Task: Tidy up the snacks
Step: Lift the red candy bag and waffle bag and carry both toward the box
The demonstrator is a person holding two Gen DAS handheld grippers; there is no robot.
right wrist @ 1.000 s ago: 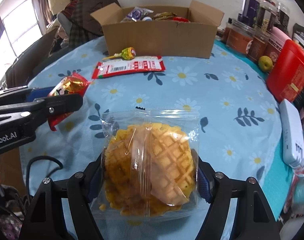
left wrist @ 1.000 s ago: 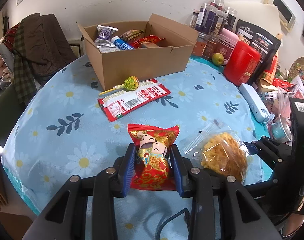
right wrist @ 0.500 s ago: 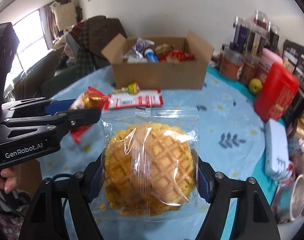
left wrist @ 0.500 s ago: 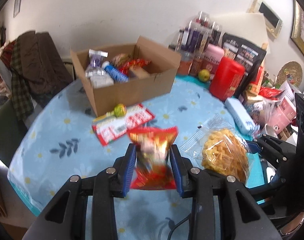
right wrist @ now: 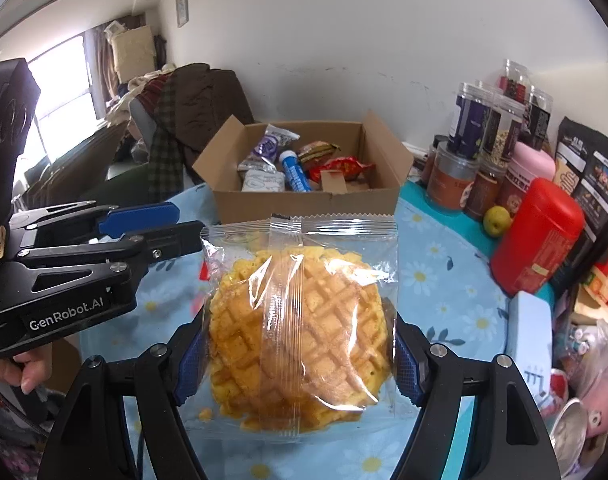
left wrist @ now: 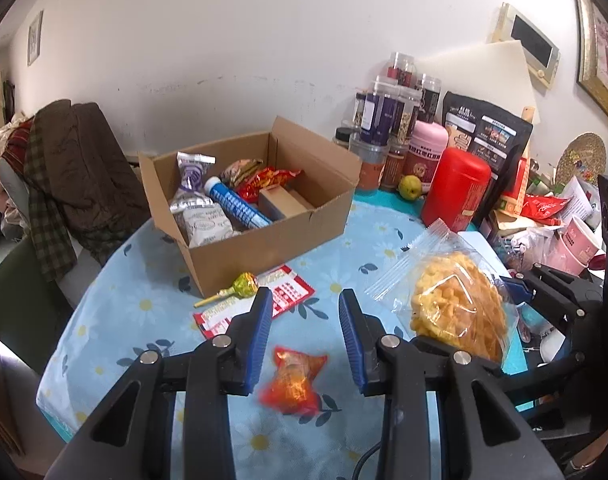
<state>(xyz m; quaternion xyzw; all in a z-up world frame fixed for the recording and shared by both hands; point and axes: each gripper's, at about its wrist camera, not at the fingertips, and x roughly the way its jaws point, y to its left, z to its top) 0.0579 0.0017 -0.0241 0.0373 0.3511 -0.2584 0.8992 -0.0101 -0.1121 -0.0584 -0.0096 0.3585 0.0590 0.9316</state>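
We see bare tabletop (left wrist: 116, 312) open on the left toward the cardboard box (left wrist: 264, 240); a lollipop (left wrist: 240, 286) and red packet (left wrist: 284, 294) lie before it, jars (left wrist: 384, 128) crowding the right.

My counter (left wrist: 116, 320) wore a pale blue cloth printed with daisies. A cardboard box (left wrist: 264, 240) stood on it toward the wall. A flat red packet (left wrist: 288, 294) lay just before the box, with a lollipop (left wrist: 242, 284) at its edge. A blurred red-and-gold packet (left wrist: 294, 380) showed over the cloth. Jars (left wrist: 378, 120), a red canister (left wrist: 456, 188), a green fruit (left wrist: 409, 187) and a black pouch (left wrist: 488, 128) crowded the right side.
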